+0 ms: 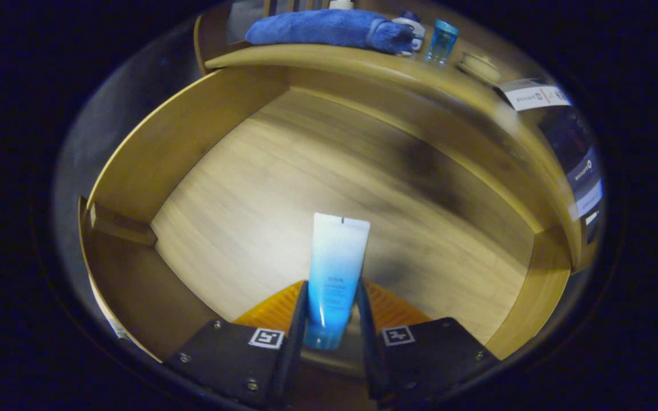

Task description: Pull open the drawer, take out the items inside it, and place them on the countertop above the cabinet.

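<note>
Grip: my gripper (332,311) has its fingers (296,319) closed narrow on the white-to-blue squeeze tube (334,274), one pressing each side of its lower body, so the crimped white end sticks out ahead of them.
Tube position: it hangs over the pale wooden floor of the open wooden drawer (329,171); I cannot tell whether it is lifted clear or touching the boards.
Drawer: pulled out towards me, its side walls curving round the fingers, so there is room to lift straight up.
Surface above: the wooden countertop (363,60) beyond the drawer carries a folded blue towel (329,27), a clear blue cup (441,41) and a small white-and-dark bottle (412,28) between them.
Judgement: gripping low keeps the tube steady for carrying; I would set it on bare surface near the cup.
</note>
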Demonstrator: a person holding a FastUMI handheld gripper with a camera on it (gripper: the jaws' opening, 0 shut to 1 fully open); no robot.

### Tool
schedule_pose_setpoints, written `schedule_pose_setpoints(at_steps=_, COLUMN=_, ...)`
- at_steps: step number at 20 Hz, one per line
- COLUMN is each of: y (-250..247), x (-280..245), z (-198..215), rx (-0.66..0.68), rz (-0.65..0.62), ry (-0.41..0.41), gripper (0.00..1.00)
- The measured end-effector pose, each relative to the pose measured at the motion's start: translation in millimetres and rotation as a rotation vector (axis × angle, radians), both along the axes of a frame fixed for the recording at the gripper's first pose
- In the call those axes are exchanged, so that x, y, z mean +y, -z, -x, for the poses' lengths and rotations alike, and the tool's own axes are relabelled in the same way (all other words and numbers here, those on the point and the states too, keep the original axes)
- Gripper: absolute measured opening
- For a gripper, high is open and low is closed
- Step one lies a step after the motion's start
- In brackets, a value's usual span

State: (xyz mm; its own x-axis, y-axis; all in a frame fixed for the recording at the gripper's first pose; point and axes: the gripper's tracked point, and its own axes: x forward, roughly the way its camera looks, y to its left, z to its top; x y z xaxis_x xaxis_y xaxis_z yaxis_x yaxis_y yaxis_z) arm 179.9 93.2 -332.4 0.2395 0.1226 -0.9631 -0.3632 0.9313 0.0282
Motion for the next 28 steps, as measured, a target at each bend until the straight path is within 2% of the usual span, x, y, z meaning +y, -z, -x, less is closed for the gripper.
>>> schedule_pose_setpoints(at_steps=1, y=3.1, x=-2.2, z=-0.5, rx=-0.009, rz=0.01, ry=-0.014, gripper=0.4)
schedule_pose_setpoints(at_steps=3, y=-6.8, x=1.8, z=-4.2, rx=-0.056, rz=-0.013, ry=-0.031, gripper=0.39)
schedule_pose_setpoints(at_steps=8, y=-72.3, x=2.1, z=-34.8, rx=-0.256, rz=-0.128, ry=0.028, gripper=0.39)
schedule_pose_setpoints(at_steps=13, y=-125.0, x=-22.8, z=-78.6, rx=-0.428, rz=-0.132, ry=0.098, gripper=0.39)
schedule_pose_setpoints(at_steps=20, y=-122.3, x=-37.7, z=-152.3, rx=-0.528, rz=-0.079, ry=0.222, gripper=0.39)
schedule_pose_setpoints(at_steps=25, y=-118.1, x=-48.1, z=-185.9, rx=-0.551, rz=-0.072, ry=0.324, gripper=0.39)
schedule_pose_setpoints(at_steps=28, y=-107.6, x=-49.7, z=-196.3, rx=-0.547, rz=-0.051, ry=0.35, gripper=0.39)
